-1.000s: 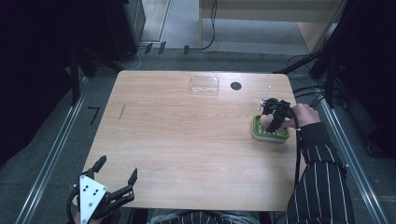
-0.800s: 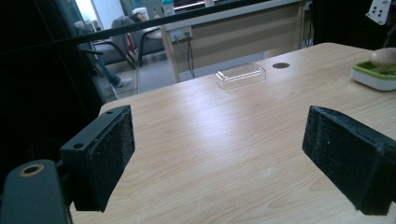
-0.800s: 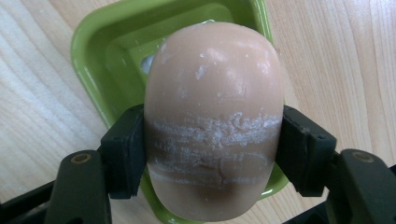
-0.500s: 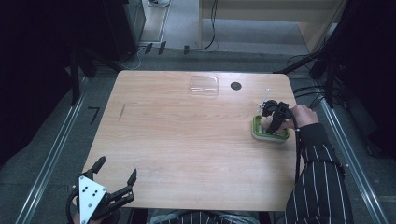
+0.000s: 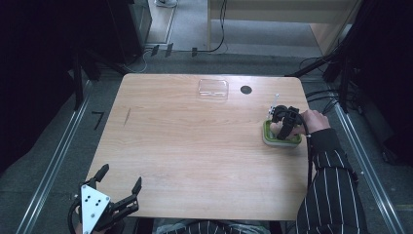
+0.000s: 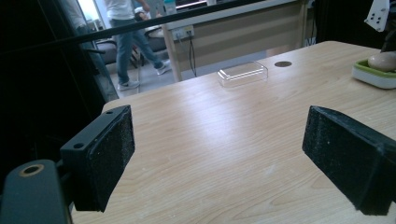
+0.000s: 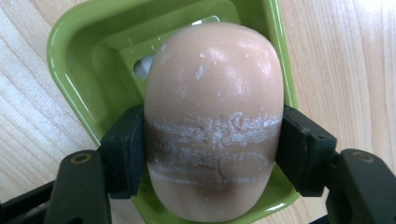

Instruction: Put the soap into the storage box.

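A pale pink oval bar of soap (image 7: 215,116) lies in a green soap dish (image 7: 74,60) near the table's right edge. My right gripper (image 7: 212,149) is shut on the soap, both black pads pressing its sides, with white scrape marks across the bar. From above, the same right gripper (image 5: 285,127) points down into the green soap dish (image 5: 269,137), held by a hand in a striped sleeve. The left gripper (image 5: 117,187) hangs off the table's near-left corner, open, nothing between its pads (image 6: 109,154).
A clear plastic lid (image 5: 213,89) lies at the far middle of the wooden table (image 5: 195,146), next to a small dark hole (image 5: 246,89). Metal rails run along both sides of the table. A person stands far off in the room (image 6: 123,32).
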`<state>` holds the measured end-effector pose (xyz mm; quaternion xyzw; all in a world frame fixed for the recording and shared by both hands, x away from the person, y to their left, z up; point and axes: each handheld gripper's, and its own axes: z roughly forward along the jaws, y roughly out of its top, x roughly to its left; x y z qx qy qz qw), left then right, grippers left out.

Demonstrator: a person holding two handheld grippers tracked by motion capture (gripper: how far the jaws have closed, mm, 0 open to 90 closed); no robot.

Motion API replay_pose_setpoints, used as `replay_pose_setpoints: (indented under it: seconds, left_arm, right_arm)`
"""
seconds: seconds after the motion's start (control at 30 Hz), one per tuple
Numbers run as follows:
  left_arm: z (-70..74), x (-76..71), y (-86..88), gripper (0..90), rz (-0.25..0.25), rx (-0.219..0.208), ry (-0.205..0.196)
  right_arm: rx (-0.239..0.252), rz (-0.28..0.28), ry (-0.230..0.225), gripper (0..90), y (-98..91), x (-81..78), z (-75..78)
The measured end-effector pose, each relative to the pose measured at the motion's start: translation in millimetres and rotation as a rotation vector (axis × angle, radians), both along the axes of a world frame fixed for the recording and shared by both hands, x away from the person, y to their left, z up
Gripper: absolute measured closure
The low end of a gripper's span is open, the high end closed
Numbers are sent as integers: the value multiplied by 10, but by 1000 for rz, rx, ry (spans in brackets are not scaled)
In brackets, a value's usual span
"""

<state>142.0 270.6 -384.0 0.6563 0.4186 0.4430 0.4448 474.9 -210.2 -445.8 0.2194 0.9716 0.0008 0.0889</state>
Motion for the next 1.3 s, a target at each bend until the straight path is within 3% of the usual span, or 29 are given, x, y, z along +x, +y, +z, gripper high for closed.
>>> replay_pose_setpoints:
  seconds: [0.3, 0.4, 0.5, 0.77, 1.3]
  left_arm:
    - [-1, -1, -2, 96, 1, 0, 0]
    - [0, -2, -2, 96, 0, 1, 0]
    - [1, -3, -1, 96, 2, -1, 0]
    - [1, -4, -1, 96, 1, -2, 0]
    - [3, -6, 2, 96, 1, -3, 0]
  right_arm:
    - [14, -21, 14, 331, -22, 20, -10]
    - [-12, -34, 36, 329, -33, 36, -60]
    - [-7, -29, 29, 332, -39, 31, -65]
    - [-1, -94, 45, 333, -28, 60, -65]
    - [12, -143, 75, 323, -47, 84, -57]
